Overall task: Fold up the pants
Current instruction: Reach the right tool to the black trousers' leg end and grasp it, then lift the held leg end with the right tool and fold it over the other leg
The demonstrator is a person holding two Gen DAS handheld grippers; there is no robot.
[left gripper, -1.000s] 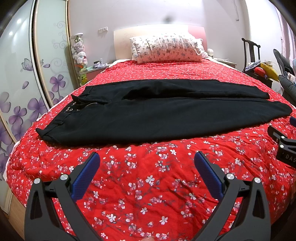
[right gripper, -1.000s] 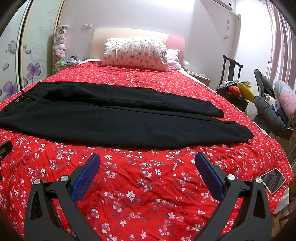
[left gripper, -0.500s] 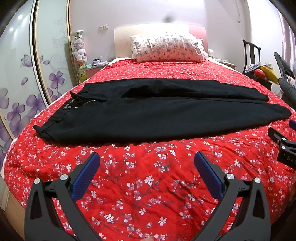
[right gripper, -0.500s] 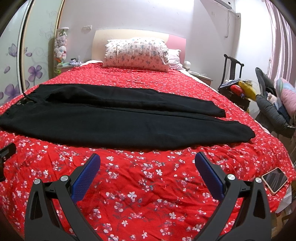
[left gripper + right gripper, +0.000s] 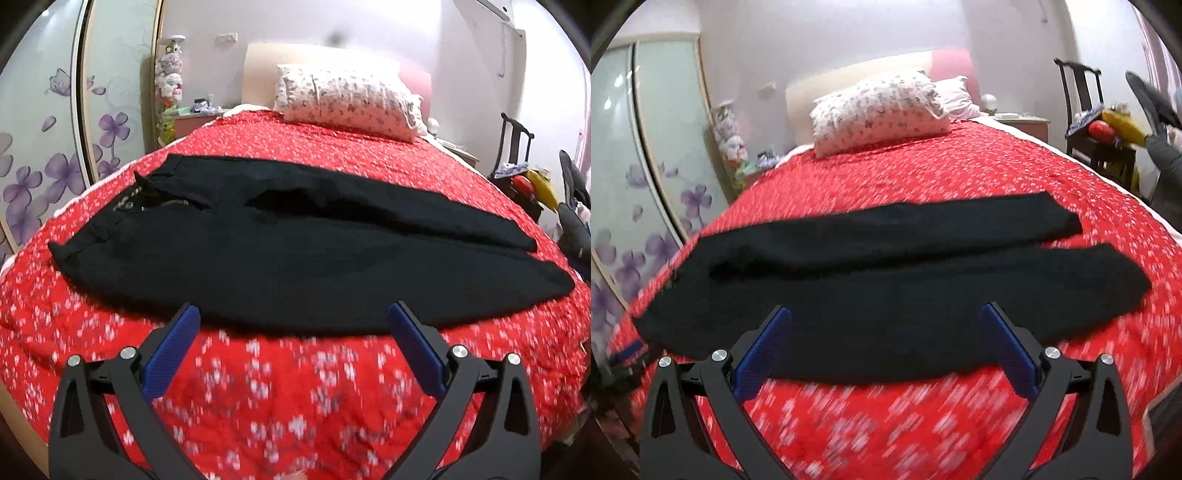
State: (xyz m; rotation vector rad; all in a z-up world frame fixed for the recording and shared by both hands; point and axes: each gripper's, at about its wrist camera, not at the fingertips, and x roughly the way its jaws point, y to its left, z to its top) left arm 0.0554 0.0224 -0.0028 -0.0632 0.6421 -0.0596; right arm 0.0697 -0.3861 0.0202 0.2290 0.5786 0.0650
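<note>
One pair of black pants (image 5: 295, 254) on the bed (image 5: 332, 155); two tools, left tool (image 5: 293, 317) and right tool (image 5: 884, 319), wide apart, empty

Matt black cloth is seen in the pants (image 5: 295, 254); a quilted cotton-like cover is shown on the bed (image 5: 258, 387); the left tongs (image 5: 294, 325) are matt plastic.

Home bedroom: bed (image 5: 332, 155), pillow (image 5: 347, 101)
</note>
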